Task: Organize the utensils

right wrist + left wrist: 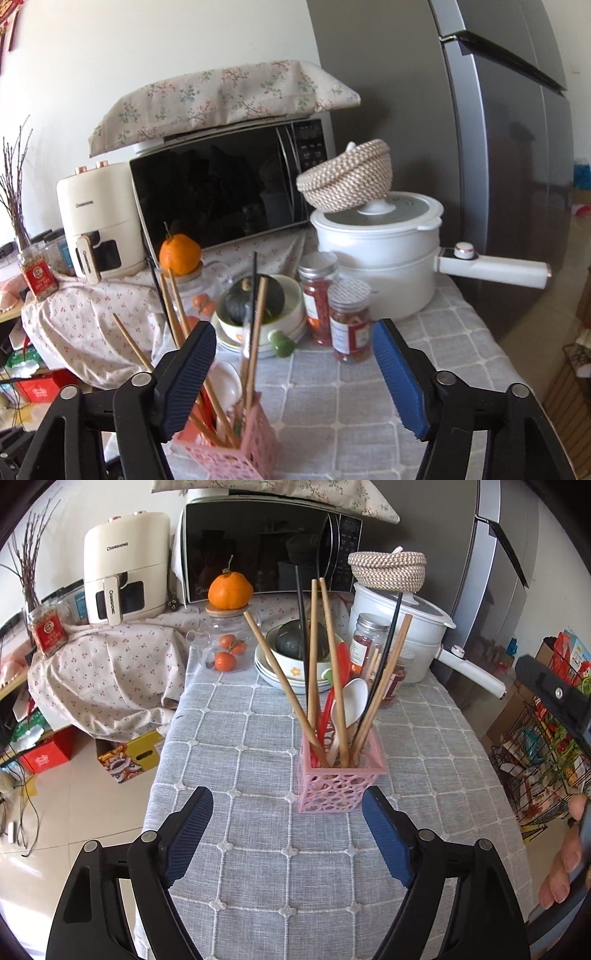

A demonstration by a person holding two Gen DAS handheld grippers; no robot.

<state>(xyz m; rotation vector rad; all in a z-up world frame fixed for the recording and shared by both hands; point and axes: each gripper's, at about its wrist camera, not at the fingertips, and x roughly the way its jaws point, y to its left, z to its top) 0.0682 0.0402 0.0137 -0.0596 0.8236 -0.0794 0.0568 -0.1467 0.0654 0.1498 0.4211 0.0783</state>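
**Ana:** Beside the pink basket (pixel 341 775), which hand is closer?

**Ben:** Hard to call. The left hand-held gripper (pixel 288 834) sits just short of the basket, which lies ahead and slightly to its right on the table (pixel 229 738). The right hand-held gripper (pixel 293 373) hangs above and a little right of it, so the basket shows under its left finger.

**Ana:** Are they grasping anything?

**Ben:** No. Both are released, jaws spread wide, nothing between the pads.

**Ana:** And the utensils?

**Ben:** All that I can see are in the basket: wooden chopsticks (pixel 314 653), black chopsticks (pixel 301 627), a white spoon (pixel 349 701) and something red (pixel 338 686) that I can't identify. Their long axes run steeply upward and fan outward from the basket. I see none loose on the cloth, so I'd judge the sorting is about done.

**Ana:** What's around it?

**Ben:** A grey checked cloth covers the table. Behind the basket are stacked bowls (pixel 284 664) holding a dark squash, two jars (pixel 369 642), and a white pot (pixel 406 627) with a woven bowl (pixel 388 568) on its lid. Farther back stand a microwave (pixel 266 546) and a cream air fryer (pixel 125 565), with a grey fridge (pixel 509 572) to the basket's right.
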